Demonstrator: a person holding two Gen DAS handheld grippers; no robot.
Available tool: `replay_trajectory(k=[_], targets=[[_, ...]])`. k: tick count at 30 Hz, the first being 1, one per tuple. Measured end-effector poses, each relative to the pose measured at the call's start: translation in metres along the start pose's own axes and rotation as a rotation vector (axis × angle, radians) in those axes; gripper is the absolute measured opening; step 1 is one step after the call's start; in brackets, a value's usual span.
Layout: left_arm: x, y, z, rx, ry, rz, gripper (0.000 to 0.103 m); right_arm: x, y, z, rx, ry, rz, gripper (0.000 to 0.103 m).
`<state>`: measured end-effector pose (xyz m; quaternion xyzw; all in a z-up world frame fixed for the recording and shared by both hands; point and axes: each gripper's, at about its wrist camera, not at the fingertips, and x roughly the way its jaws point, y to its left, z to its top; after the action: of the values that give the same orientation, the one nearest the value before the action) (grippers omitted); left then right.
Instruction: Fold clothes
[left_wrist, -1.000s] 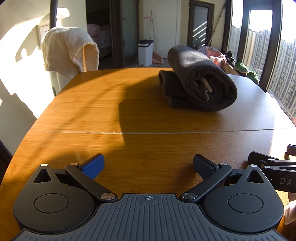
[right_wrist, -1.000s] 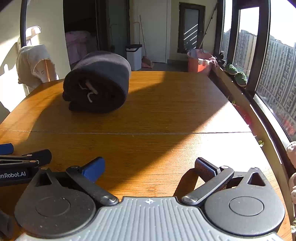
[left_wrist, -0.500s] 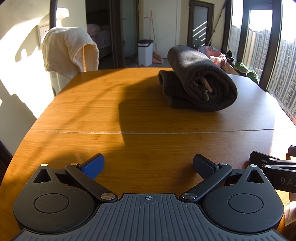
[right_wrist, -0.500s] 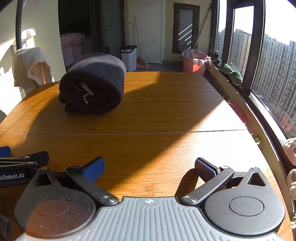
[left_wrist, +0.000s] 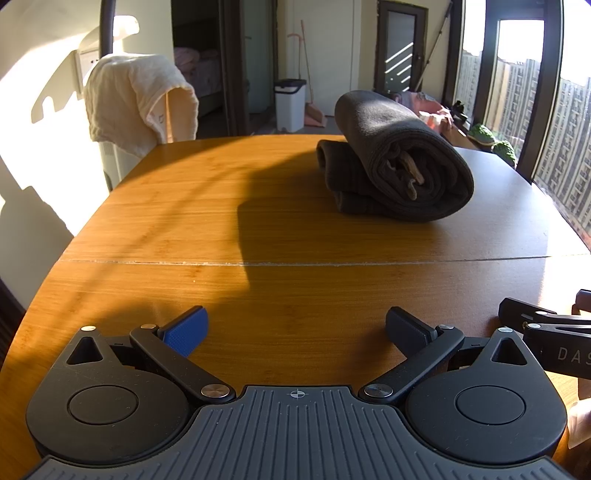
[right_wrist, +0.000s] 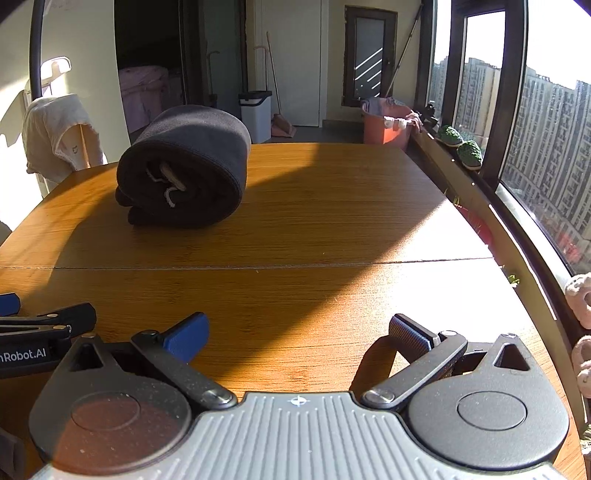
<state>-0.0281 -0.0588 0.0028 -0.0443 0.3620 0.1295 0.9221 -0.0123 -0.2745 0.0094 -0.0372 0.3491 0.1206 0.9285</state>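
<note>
A dark grey fleece garment (left_wrist: 397, 158) lies rolled into a thick bundle on the far half of the wooden table (left_wrist: 258, 229), beyond the seam that crosses the tabletop; its open end faces the cameras, and a pale drawstring (right_wrist: 168, 182) pokes out of the spiral of layers. The left gripper (left_wrist: 295, 328) and the right gripper (right_wrist: 297, 332) both sit low over the near edge of the table, side by side and well apart from the bundle, each with its jaws spread wide and nothing between them. The cloth looks soft, thick and light, so it should give under the pads rather than slip, but a roll of this kind probably loosens if it is lifted by one layer alone. A sound hold would likely be a pinch through the outer edge of the roll at each end, or under the flatter folded part (left_wrist: 341, 173) beneath it, keeping clear of the drawstring, which could snag. A cream towel (left_wrist: 136, 99) hangs over a chair back beyond the table's far left corner, untouched. The garment looks already folded.
</note>
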Motion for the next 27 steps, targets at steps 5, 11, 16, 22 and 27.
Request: replay_trajectory(k=[5,11,16,22,27], targets=[[-0.0005,-0.0002,-0.0006,0.0,0.0,0.001,0.103,-0.0004,0.0001,0.0,-0.001,0.0,0.003,0.103],[-0.0006,0.0012,-0.0006,0.003,0.0,-0.006,0.103,-0.0005,0.0008,0.0005,-0.006,0.001,0.007,0.103],[-0.0009,0.0024,-0.0001,0.018,0.006,-0.021,0.103,-0.001,0.0006,0.0003,-0.007,0.001,0.01,0.103],[0.0005,0.0018,-0.0001,0.017,0.002,-0.021,0.103,-0.0006,0.0014,0.0007,-0.007,0.001,0.01,0.103],[0.0007,0.0014,-0.0005,0.012,-0.003,-0.018,0.103,-0.0006,0.0017,0.0007,-0.008,0.001,0.011,0.103]])
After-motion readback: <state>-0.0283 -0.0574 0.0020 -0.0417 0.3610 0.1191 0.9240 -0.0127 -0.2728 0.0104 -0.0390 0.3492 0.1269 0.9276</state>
